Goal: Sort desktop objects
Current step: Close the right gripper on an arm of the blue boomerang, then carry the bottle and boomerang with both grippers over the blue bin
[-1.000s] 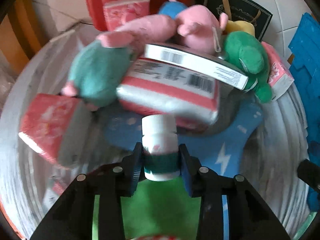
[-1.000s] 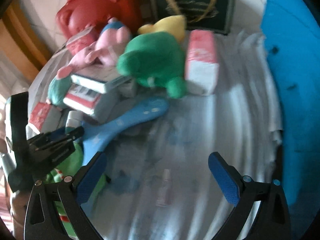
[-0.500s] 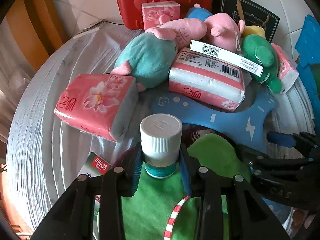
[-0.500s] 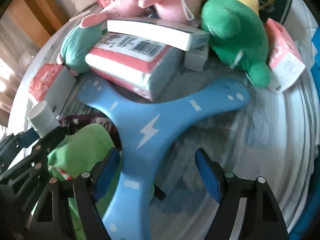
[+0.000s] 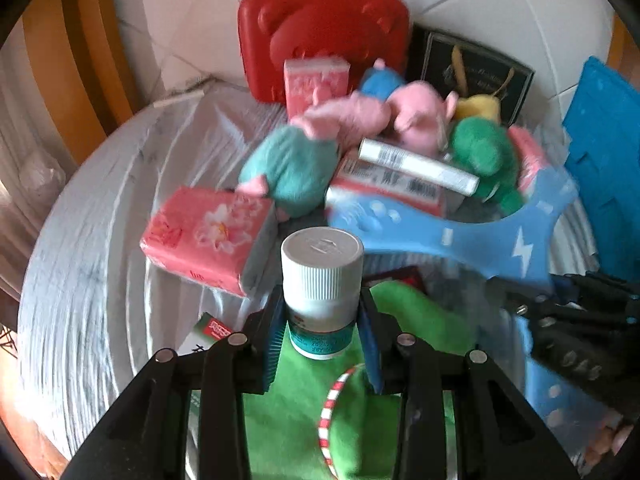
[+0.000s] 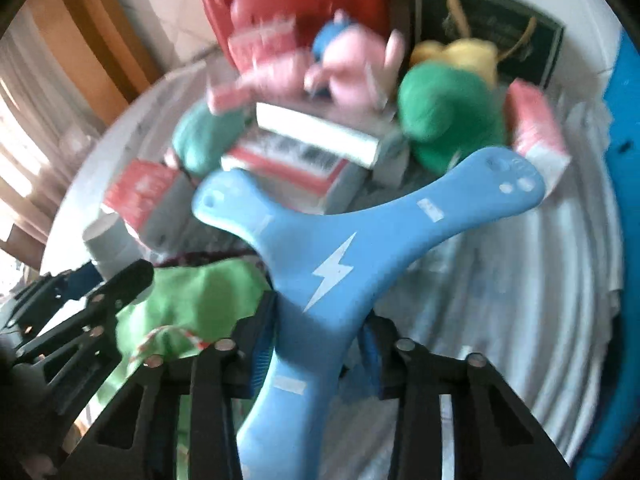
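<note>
My left gripper [image 5: 322,340] is shut on a white pill bottle [image 5: 322,280] with a teal label, held upright above a green cloth [image 5: 304,408]. My right gripper [image 6: 316,344] is shut on one arm of a blue three-armed boomerang [image 6: 332,252] with a white lightning bolt, lifted off the table; it also shows in the left wrist view [image 5: 460,232]. The left gripper and the bottle [image 6: 106,240] appear at the left of the right wrist view.
A pile sits behind: pink tissue packs [image 5: 208,240], a teal plush [image 5: 292,168], pink plush [image 5: 416,112], green plush [image 5: 480,152], a long white box [image 5: 416,166]. A red case [image 5: 324,28] and dark box [image 5: 472,72] stand at the wall. A blue crate [image 5: 604,160] is at right.
My right gripper has closed on the boomerang and lifted it. My left gripper has drawn back and up with the bottle.
</note>
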A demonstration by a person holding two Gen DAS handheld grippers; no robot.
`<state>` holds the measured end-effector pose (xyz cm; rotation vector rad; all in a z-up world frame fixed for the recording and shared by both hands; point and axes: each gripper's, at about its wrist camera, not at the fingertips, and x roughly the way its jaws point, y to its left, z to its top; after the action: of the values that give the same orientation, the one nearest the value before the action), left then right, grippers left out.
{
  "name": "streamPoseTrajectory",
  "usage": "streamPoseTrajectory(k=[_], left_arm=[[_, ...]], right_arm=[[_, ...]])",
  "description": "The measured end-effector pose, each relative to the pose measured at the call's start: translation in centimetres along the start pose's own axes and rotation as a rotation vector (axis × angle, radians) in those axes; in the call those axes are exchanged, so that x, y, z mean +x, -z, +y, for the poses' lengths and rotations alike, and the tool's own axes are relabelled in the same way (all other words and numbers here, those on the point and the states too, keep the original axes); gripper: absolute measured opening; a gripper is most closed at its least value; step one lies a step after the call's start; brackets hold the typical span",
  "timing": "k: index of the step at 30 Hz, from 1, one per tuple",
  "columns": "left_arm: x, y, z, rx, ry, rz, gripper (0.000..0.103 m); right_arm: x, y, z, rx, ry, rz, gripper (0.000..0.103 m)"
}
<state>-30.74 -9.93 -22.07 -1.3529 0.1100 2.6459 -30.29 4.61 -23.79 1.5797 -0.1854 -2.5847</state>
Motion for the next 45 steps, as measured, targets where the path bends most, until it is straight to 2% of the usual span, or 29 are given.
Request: streamPoseTrajectory(k=[2, 5, 15, 23, 30, 36, 40, 45], left_arm=[[-1.7, -0.5, -0.5, 0.012, 0.011, -0.043, 0.034], [-3.7, -1.1, -1.4, 0.025, 0.019, -0.091, 0.034], [-10.4, -1.7, -5.6, 0.094, 0.069, -0.227, 0.034], [-15.5, -3.4, -11.6, 0.184, 0.161, -0.352, 0.034], [-20.3, -5.0, -20.6, 0.293, 0.3, -0.452, 0.034], [-24.0, -5.8, -29.7, 0.387, 0.414, -0.49, 0.034], [-25.3, -5.5, -36.4, 0.46, 0.47, -0.454, 0.034], [-25.5, -4.7, -42.4, 0.531, 0.494, -0.379, 0.034]], right_arm=[[-2.1, -0.1, -0.3, 0.005, 0.004, -0.046, 0.016], [-5.3, -0.3, -1.3, 0.014, 0.006, -0.118, 0.009], [-13.7, 1.2, -3.2, 0.039, 0.017, -0.278, 0.008], [-24.3, 2.2, -7.0, 0.102, 0.115, -0.48, 0.008], [-34.1, 4.5, -12.9, 0.205, 0.271, -0.646, 0.008], [-40.9, 7.2, -18.8, 0.288, 0.421, -0.719, 0.008], [-43.1, 8.6, -23.2, 0.332, 0.502, -0.703, 0.008], [-42.8, 9.8, -27.8, 0.362, 0.584, -0.633, 0.008]])
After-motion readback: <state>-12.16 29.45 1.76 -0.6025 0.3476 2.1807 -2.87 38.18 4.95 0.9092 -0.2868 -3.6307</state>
